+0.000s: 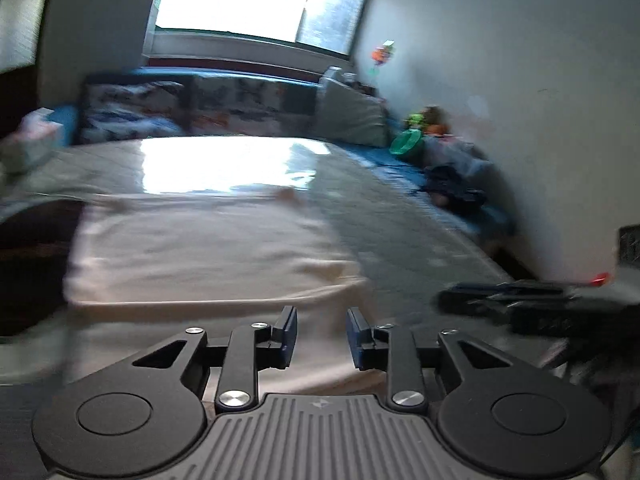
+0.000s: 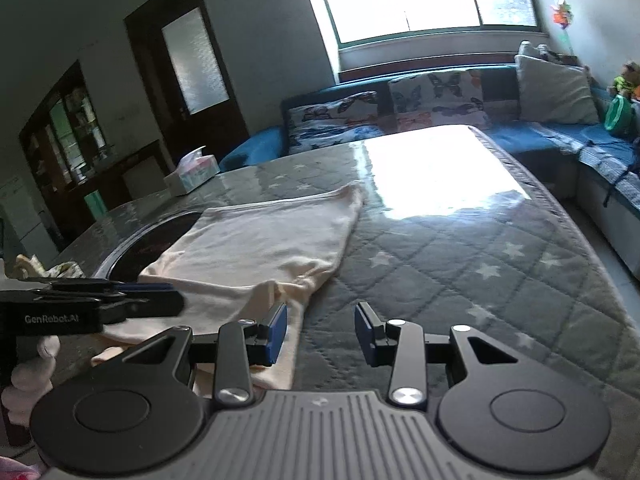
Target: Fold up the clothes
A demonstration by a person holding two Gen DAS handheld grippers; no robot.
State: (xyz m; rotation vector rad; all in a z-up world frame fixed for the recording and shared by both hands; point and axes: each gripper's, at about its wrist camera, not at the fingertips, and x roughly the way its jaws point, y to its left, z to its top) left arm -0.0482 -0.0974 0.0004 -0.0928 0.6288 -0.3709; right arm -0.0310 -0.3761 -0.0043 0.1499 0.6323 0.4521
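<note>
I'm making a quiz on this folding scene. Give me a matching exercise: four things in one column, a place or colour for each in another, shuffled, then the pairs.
Things:
1. garment
2. tissue box
3. green bowl
4. quilted cover

Descriptions:
A. on the blue sofa, by the right wall
B. grey with white stars
C. cream, spread flat on the table
D. at the table's far left edge

Pairs: 1-C, 2-D, 3-A, 4-B
</note>
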